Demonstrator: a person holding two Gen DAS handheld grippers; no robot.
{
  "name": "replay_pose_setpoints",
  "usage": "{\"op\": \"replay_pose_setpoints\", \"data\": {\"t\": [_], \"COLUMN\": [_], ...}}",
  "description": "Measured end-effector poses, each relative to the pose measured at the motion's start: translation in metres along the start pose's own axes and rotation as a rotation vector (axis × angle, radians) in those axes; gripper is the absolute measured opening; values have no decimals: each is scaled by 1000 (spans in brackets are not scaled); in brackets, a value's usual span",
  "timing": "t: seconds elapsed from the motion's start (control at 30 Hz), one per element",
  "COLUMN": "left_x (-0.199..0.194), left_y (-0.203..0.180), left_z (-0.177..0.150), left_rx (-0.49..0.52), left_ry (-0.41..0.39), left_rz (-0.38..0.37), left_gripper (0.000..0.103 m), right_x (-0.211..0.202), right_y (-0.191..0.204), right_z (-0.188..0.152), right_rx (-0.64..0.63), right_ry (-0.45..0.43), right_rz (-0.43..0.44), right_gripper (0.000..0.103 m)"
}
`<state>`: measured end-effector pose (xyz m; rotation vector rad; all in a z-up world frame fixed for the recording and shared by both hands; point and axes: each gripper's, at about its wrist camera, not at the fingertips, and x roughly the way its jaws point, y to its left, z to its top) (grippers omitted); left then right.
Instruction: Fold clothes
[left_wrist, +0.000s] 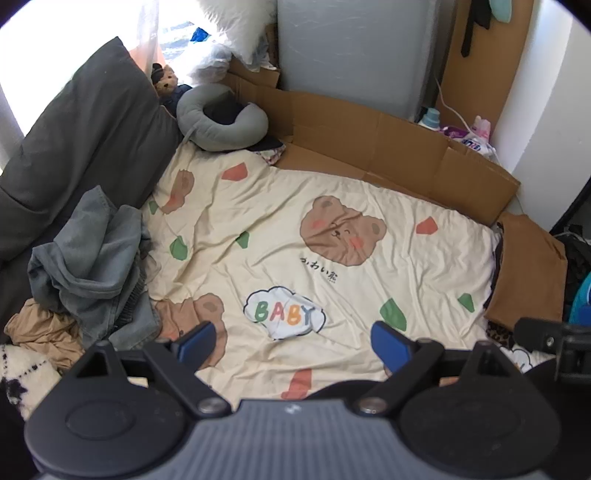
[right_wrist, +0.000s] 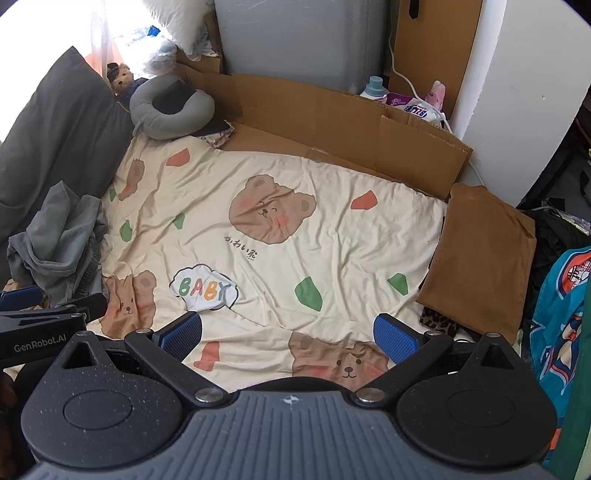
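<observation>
A cream bear-print sheet (left_wrist: 280, 236) (right_wrist: 332, 236) covers the bed. At its left edge lies a crumpled heap of clothes: a grey-green garment (left_wrist: 92, 266) (right_wrist: 55, 247) on top of a tan one (left_wrist: 40, 332). A folded brown garment (left_wrist: 528, 273) (right_wrist: 484, 262) rests at the right edge over a leopard-print piece (right_wrist: 439, 319). My left gripper (left_wrist: 293, 343) hovers open above the sheet's near part, nothing between its blue pads. My right gripper (right_wrist: 288, 332) is open too, empty, over the near edge. The left gripper's side (right_wrist: 44, 314) shows at the right wrist view's left.
A dark grey pillow (left_wrist: 85, 147) lies at the left. A grey neck pillow (left_wrist: 221, 118) and a teddy bear (left_wrist: 166, 79) sit at the head. Flattened cardboard (left_wrist: 388, 147) lines the far side. A teal printed cloth (right_wrist: 561, 310) hangs at the right.
</observation>
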<state>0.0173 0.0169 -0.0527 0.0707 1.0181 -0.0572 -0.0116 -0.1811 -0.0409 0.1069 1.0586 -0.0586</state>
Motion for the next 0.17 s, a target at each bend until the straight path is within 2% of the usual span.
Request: {"op": "replay_pose_setpoints", "data": {"t": [0.17], "left_x": [0], "left_y": [0], "left_z": [0], "left_rx": [-1], "left_ry": [0], "left_rz": [0], "left_gripper": [93], "right_x": [0], "right_y": [0], "right_z": [-1], "right_rx": [0], "right_ry": [-1], "right_rz": [-2], "right_gripper": [102]}}
